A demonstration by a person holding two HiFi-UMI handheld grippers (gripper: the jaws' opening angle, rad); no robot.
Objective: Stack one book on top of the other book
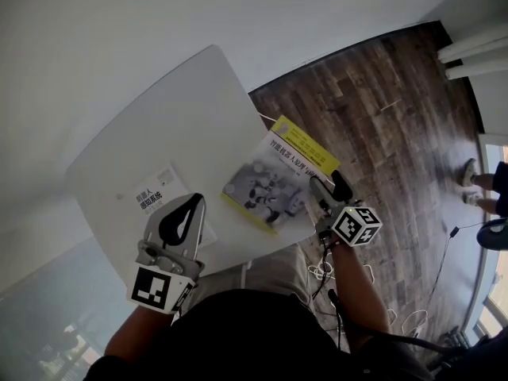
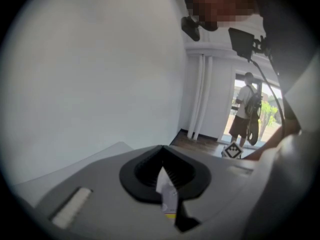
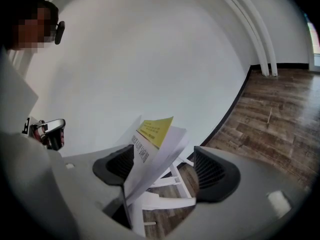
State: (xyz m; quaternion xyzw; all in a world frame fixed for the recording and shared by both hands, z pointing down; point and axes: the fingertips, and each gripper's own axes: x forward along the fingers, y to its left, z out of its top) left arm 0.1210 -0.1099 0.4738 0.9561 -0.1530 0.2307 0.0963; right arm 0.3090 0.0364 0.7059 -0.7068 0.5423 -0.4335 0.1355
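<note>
Two books lie on the white table [image 1: 182, 109]. The white book [image 1: 151, 197] with dark print sits near the front left. My left gripper [image 1: 196, 202] is over its near right corner; in the left gripper view the gripper [image 2: 162, 171] is shut on a thin white and yellow edge [image 2: 168, 196] of that book. The yellow and white book [image 1: 274, 177], with a picture of robots, lies at the table's right edge. My right gripper [image 1: 328, 190] stands open around its near corner. In the right gripper view its fanned pages [image 3: 152, 149] lean on the left pad, clear of the right pad [image 3: 212, 171].
Dark wooden floor [image 1: 381, 109] lies to the right of the table. A person's feet [image 1: 475, 185] and cables [image 1: 413, 316] are on it. White frame bars [image 3: 167, 201] show under the book. Another person [image 2: 245, 109] stands in a far doorway.
</note>
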